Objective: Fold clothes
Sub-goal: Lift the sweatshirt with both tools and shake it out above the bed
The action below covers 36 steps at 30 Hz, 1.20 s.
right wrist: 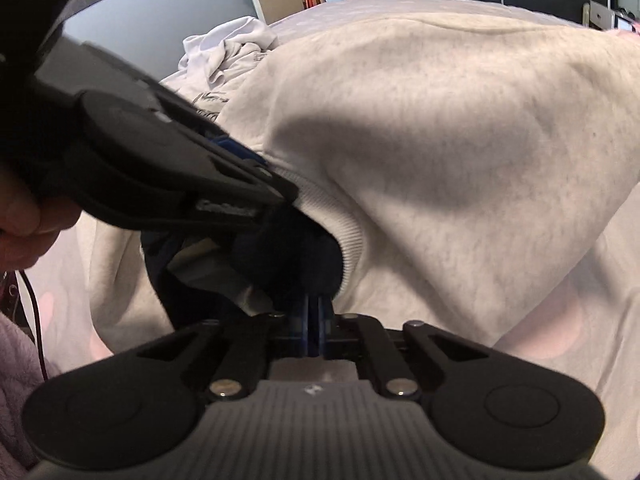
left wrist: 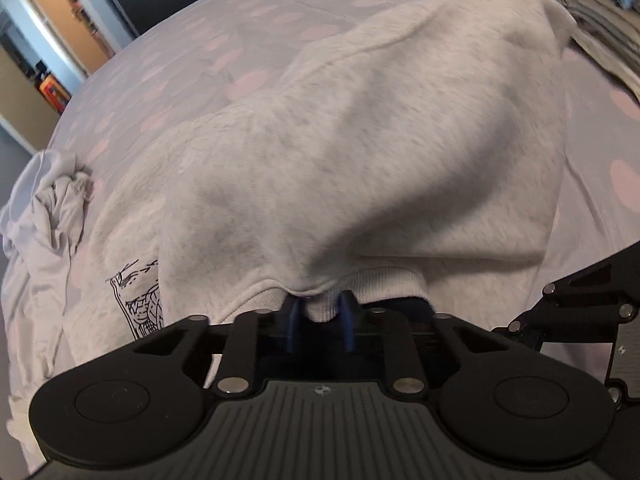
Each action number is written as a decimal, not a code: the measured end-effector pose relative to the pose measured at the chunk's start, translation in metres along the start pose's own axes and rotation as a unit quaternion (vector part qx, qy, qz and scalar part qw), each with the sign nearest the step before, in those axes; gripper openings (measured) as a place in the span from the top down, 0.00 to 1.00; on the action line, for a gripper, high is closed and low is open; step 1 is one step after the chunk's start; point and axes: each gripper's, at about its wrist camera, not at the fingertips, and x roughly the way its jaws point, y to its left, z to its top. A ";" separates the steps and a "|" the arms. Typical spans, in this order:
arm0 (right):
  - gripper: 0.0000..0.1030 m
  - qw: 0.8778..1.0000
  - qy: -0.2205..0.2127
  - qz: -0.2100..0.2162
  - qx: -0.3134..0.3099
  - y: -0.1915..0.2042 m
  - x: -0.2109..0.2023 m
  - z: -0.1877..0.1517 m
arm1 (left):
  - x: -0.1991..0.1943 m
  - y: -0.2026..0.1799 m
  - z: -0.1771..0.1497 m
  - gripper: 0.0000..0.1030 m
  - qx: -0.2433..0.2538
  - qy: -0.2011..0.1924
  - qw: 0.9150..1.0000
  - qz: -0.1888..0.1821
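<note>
My left gripper (left wrist: 319, 307) pinches the ribbed hem of the grey sweatshirt (left wrist: 340, 152), its blue fingers (left wrist: 293, 312) clamped on a fold of the rib. My right gripper (right wrist: 316, 312) has its fingers pressed together on the same hem, just beside. The sweatshirt billows over the bed (left wrist: 168, 60), near a crumpled white garment (left wrist: 44, 200).

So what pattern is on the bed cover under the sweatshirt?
Pale lilac bed cover with pink oval spots, clearest in the left wrist view.
</note>
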 end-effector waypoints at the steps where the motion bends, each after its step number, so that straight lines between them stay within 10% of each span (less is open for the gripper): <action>1: 0.96 1.000 -0.003 -0.005 -0.001 0.001 -0.004 0.000 | -0.002 0.000 0.000 0.88 -0.001 -0.005 1.000 0.000; 20: 0.97 0.983 -0.139 -0.108 -0.045 -0.006 -0.172 0.024 | -0.165 -0.027 0.048 0.95 -0.020 -0.189 0.980 -0.063; 26: 0.99 0.951 -0.264 -0.137 -0.088 -0.001 -0.274 0.076 | -0.270 -0.027 0.083 0.96 -0.025 -0.287 0.957 -0.043; 29: 1.00 0.911 -0.350 -0.175 -0.132 0.016 -0.333 0.101 | -0.325 -0.022 0.094 0.96 -0.038 -0.340 0.939 -0.025; 31: 1.00 0.859 -0.425 -0.231 -0.165 0.030 -0.374 0.114 | -0.349 -0.022 0.097 0.97 -0.042 -0.361 0.932 -0.016; 36: 1.00 0.872 -0.440 -0.157 -0.146 0.036 -0.443 0.147 | -0.406 -0.021 0.103 1.00 -0.049 -0.407 0.912 0.006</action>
